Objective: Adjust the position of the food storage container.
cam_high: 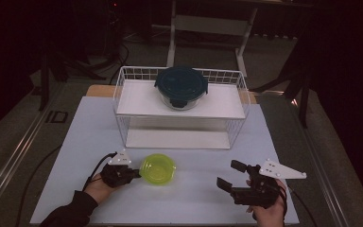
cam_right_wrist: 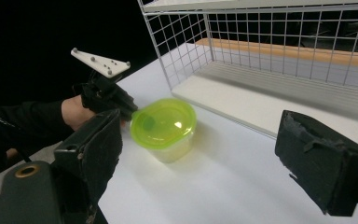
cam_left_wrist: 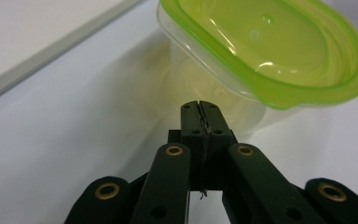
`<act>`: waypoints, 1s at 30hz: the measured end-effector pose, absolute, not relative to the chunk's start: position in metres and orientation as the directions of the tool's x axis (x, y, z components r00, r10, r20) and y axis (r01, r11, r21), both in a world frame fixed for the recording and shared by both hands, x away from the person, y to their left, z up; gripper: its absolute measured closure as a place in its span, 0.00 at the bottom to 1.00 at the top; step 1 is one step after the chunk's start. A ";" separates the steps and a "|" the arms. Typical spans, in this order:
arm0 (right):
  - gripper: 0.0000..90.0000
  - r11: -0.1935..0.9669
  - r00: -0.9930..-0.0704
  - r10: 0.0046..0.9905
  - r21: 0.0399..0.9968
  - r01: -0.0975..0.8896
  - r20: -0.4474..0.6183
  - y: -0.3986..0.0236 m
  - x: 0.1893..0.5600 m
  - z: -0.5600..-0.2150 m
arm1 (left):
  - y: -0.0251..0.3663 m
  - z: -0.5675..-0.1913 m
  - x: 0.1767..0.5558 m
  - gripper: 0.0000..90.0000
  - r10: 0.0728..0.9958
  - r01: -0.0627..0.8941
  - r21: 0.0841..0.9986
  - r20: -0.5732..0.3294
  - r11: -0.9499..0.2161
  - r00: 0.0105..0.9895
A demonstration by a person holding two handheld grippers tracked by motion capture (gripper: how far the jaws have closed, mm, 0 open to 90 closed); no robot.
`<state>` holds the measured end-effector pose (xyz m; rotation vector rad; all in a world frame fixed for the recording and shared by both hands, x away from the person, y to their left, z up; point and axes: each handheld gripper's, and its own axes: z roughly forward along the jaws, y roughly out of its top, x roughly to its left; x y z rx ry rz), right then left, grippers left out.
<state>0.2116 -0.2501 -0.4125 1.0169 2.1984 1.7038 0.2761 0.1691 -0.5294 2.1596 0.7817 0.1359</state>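
Green-lidded container [cam_high: 158, 169] sits on the white table [cam_high: 75, 142], in front of the wire rack [cam_high: 123, 101]. Left gripper [cam_high: 134, 172], jaws pressed together and empty, points at its side; contact unclear. Right gripper [cam_high: 232, 175] gapes wide, empty, well apart. The lid's far rim is cropped in the left gripper view.

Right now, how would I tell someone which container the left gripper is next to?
Start at the white wire rack and come toward the person: the small tub sits on the table by the left gripper. Its lime-green lid sets it apart from the dark-lidded glass bowl on the rack.
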 end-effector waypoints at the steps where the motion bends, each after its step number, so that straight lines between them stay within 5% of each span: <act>1: 0.16 0.110 -0.750 0.608 0.909 0.403 0.259 -0.250 0.212 -0.413 | 0.167 -0.530 0.276 0.99 0.569 0.485 0.730 -0.161 -0.482 0.807; 30: 0.17 0.117 -0.753 0.608 0.909 0.399 0.252 -0.249 0.211 -0.416 | 0.110 -0.534 0.291 0.99 0.504 0.452 0.717 -0.161 -0.531 0.849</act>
